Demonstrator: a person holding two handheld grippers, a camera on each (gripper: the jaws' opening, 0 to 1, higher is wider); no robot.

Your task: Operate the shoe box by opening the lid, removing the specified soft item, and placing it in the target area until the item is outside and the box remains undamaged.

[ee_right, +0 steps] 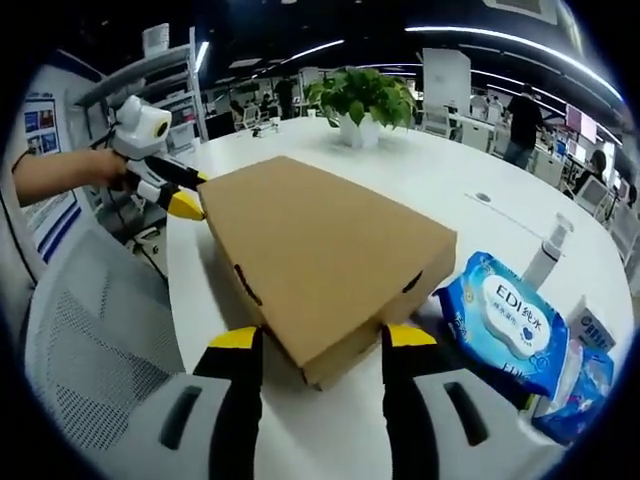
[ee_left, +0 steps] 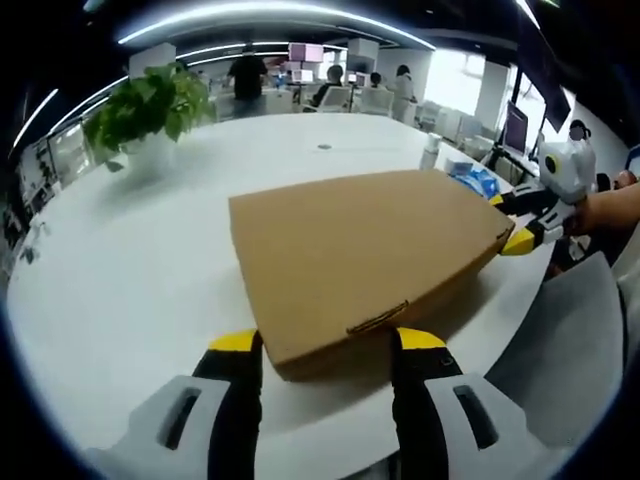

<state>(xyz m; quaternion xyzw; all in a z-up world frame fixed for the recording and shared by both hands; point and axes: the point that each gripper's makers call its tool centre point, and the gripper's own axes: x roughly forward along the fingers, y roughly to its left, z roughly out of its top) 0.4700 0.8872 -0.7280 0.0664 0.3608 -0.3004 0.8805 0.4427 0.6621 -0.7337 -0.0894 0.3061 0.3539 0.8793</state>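
Left fingers: the left gripper (ee_left: 325,345) is spreading its yellow-tipped black fingers (ee_left: 236,345) wide, straddling one end of the flat brown cardboard shoe box (ee_left: 365,255); the tips are sitting just beside the box's end wall, not clearly pressing it.
Right fingers: the right gripper (ee_right: 322,342) is likewise holding its fingers (ee_right: 405,338) wide apart around the opposite corner of the box (ee_right: 320,245), gripping nothing.
Why held so: the two grippers appear to be bracketing opposite ends so the lid can be lifted evenly without creasing the cardboard; this is a judgement.
Box: it is lying flat and closed near the edge of the round white counter (ee_left: 150,270), lid still down, a small tab slot showing on the end wall.
Soft item: presumably inside the box; it is hidden, so I cannot tell what it is.
Beside the box: a blue wet-wipes pack (ee_right: 505,325) is lying just right of it, with a white pump bottle (ee_right: 548,250) behind.
Farther out: a potted green plant (ee_right: 362,100) is standing well apart, across the counter.
Stage: opening is not yet begun.
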